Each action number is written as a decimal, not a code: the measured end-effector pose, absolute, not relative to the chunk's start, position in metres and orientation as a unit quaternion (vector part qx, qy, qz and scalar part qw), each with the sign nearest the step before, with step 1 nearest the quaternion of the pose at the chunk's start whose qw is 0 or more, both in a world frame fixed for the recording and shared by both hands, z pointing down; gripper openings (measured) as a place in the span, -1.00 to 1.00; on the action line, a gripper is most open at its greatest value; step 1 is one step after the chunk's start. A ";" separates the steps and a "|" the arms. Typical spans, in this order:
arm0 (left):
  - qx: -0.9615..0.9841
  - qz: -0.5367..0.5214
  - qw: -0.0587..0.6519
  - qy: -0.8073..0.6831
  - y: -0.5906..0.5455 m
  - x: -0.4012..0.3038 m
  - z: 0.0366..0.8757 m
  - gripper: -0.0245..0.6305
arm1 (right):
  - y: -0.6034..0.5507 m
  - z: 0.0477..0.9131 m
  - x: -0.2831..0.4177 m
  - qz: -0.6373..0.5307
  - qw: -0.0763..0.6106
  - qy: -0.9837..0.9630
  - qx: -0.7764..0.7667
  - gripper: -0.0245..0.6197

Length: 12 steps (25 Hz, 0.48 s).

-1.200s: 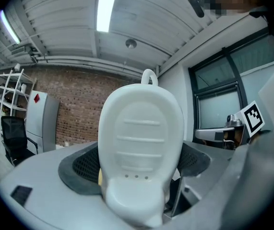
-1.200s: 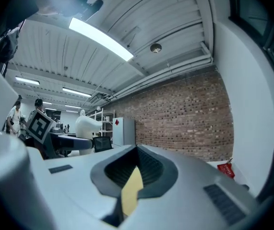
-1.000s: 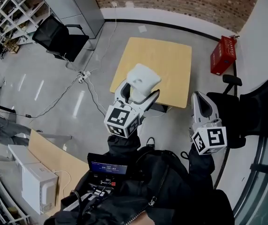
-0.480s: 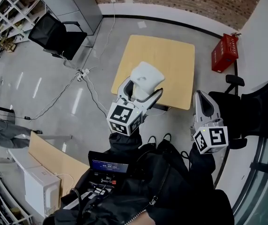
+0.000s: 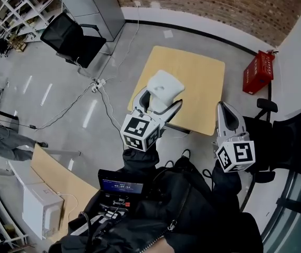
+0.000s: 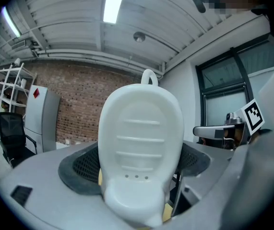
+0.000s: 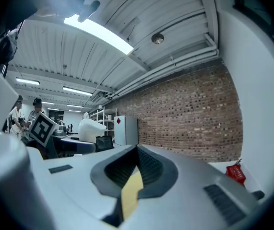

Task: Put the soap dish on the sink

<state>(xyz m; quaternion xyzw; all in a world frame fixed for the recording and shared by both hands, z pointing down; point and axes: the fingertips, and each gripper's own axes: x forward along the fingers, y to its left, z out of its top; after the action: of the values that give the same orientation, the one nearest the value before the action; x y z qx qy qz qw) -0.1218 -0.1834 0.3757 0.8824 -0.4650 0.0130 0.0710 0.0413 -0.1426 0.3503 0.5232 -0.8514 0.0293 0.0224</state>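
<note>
A white soap dish [image 5: 163, 88] with a ribbed inside and a small loop at its top is held upright in my left gripper [image 5: 158, 100], whose jaws are shut on its lower end. In the left gripper view the soap dish [image 6: 141, 143] fills the middle between the dark pads [image 6: 81, 169]. My right gripper [image 5: 228, 118] is held to the right at about the same height, shut with nothing in it; its pads [image 7: 148, 169] meet in the right gripper view, where the soap dish [image 7: 91, 128] shows far left. No sink is in view.
A square wooden table [image 5: 184, 83] stands below and ahead on the grey floor. A red extinguisher box [image 5: 259, 71] sits by the right wall, black chairs [image 5: 71, 38] at left and right [image 5: 284, 136]. Cables [image 5: 95, 86] cross the floor; shelving [image 5: 21, 1] far left.
The view has shifted a little; the table and floor have slid lower and rightward in the head view. Both grippers keep the same pose, the left still holding the soap dish.
</note>
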 end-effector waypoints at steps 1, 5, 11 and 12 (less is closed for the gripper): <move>0.881 0.013 0.071 -0.467 -0.188 -0.120 0.376 0.51 | -0.147 0.350 0.044 0.029 0.022 -0.853 0.521 -0.91; 0.878 0.020 0.077 -0.472 -0.206 -0.103 0.376 0.51 | -0.168 0.349 0.062 0.031 0.017 -0.855 0.517 -0.91; 0.876 0.029 0.081 -0.474 -0.229 -0.076 0.383 0.51 | -0.192 0.354 0.089 0.041 0.012 -0.857 0.513 -0.91; 0.876 0.032 0.083 -0.474 -0.232 -0.072 0.385 0.51 | -0.196 0.356 0.094 0.045 0.012 -0.858 0.512 -0.91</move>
<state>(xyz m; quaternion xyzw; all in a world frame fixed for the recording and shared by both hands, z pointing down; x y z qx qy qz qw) -0.0721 -0.2325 0.3854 0.8761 -0.4738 0.0319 0.0834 0.0938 -0.1965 0.3564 0.5123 -0.8576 0.0446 0.0119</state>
